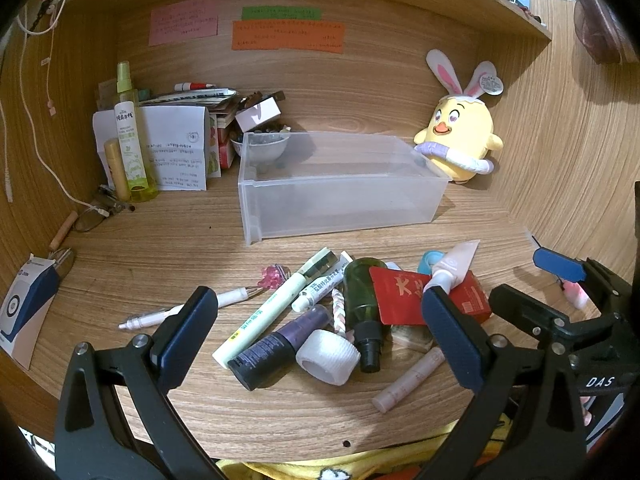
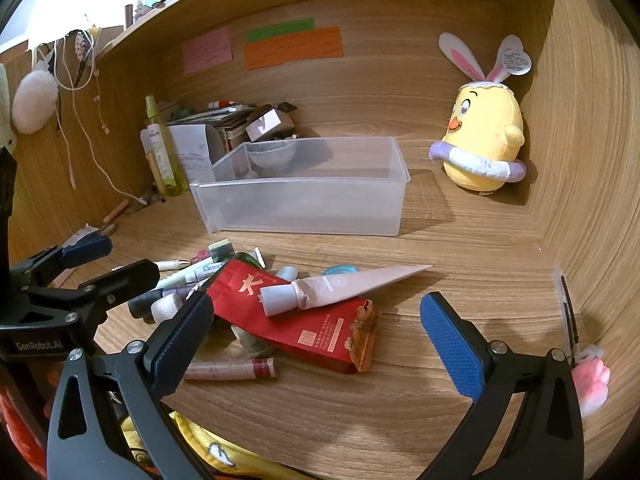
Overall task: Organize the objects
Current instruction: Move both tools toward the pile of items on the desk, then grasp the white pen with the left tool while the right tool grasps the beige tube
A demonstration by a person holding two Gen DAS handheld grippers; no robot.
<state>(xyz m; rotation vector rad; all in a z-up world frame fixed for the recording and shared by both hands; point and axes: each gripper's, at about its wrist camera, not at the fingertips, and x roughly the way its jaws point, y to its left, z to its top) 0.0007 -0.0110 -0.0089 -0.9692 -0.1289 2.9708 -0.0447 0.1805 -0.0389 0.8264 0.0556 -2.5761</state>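
On the wooden desk (image 1: 168, 240) under my left gripper (image 1: 320, 316), the pile of small things lies just ahead: a pale green tube (image 1: 276, 304), a dark purple bottle (image 1: 276, 344), a white ribbed cap (image 1: 328, 356) touching it, a green bottle (image 1: 362, 300) with a black pump, a red packet (image 1: 400, 292) and a pink tube (image 1: 408, 380) nearest me. A white pen (image 1: 180, 310) lies apart to the left, its far end passing behind my left finger. My jaws stand wide apart with nothing between the pads. Beyond the pile sits the clear plastic bin (image 1: 340, 196), empty as far as I can see, with a yellow plush chick (image 1: 460, 140) to its right against the back wall.

Over to my right gripper (image 2: 316, 332) — jaws wide here too, holding nothing. The red packet (image 2: 304, 320) lies between my fingers' line and the bin, with a pinkish cream tube (image 2: 352, 284) resting across it, cap end toward the left. A lip-balm-like tube (image 2: 232, 370) lies just beside my left finger. My other gripper (image 2: 92, 276) shows at the left edge, above the pile. The clear bin (image 2: 304, 208) sits well behind the clutter, the plush chick (image 2: 484, 132) in the right corner.
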